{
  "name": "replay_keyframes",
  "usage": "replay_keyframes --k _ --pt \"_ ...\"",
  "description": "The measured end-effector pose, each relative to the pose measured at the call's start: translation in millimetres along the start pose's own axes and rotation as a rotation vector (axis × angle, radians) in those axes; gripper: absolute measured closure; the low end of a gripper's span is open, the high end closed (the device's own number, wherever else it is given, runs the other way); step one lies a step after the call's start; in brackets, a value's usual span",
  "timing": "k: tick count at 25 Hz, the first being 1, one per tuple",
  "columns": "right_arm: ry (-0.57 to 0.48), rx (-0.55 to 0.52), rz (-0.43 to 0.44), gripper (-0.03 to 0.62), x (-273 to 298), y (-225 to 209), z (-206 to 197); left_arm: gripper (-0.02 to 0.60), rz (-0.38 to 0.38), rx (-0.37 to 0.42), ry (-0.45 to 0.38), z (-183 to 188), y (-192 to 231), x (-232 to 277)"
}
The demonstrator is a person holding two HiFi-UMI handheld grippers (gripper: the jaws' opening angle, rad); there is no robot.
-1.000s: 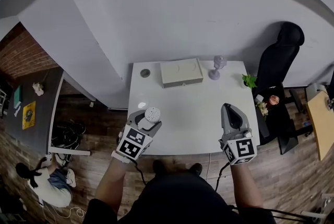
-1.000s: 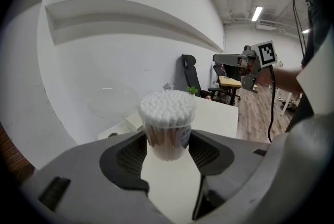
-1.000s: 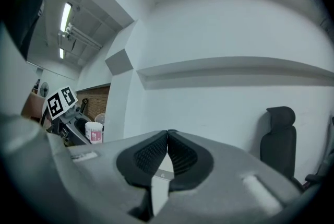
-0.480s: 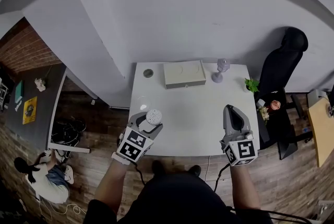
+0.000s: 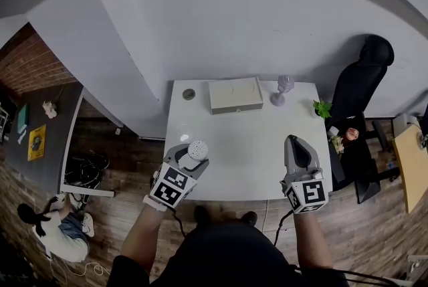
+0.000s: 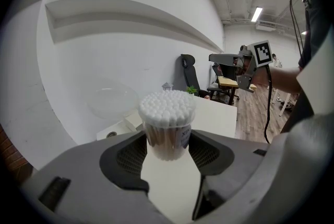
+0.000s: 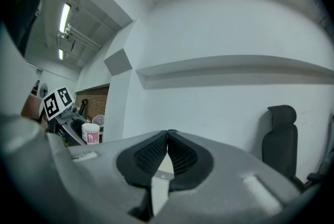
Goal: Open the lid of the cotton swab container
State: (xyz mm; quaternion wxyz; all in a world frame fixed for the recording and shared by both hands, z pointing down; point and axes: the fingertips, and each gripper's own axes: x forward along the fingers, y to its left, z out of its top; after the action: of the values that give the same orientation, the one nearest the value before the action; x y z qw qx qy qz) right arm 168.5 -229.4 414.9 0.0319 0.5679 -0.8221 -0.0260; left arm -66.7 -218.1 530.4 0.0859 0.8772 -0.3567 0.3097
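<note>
The cotton swab container (image 6: 167,118) is a clear round tub packed with white-tipped swabs. It stands upright between the pads of my left gripper (image 6: 168,149), which is shut on its lower body. Its clear lid (image 6: 111,96) is swung back to the left, so the swab tips are bare. In the head view the container (image 5: 196,148) and left gripper (image 5: 190,157) hang over the table's near left edge. My right gripper (image 5: 292,143) is shut and holds nothing, off to the right and apart from the container. From the right gripper (image 7: 167,137) the container (image 7: 90,133) shows far left.
A white table (image 5: 247,138) carries a beige flat box (image 5: 234,94), a clear goblet (image 5: 281,88) and a small round dish (image 5: 189,93) along its far edge. A black chair (image 5: 364,71) and a small plant (image 5: 321,106) stand at the right. A person (image 5: 57,232) sits on the floor, lower left.
Only the head view has shifted slightly. Both grippers and the container keep their places.
</note>
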Motion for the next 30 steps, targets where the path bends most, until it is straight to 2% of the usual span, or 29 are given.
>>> replay_keyframes --k 30 --pt "-0.018 0.013 0.029 0.594 -3.3 -4.9 1.9 0.334 -0.015 0.023 0.022 6.4 -16.5 8.8"
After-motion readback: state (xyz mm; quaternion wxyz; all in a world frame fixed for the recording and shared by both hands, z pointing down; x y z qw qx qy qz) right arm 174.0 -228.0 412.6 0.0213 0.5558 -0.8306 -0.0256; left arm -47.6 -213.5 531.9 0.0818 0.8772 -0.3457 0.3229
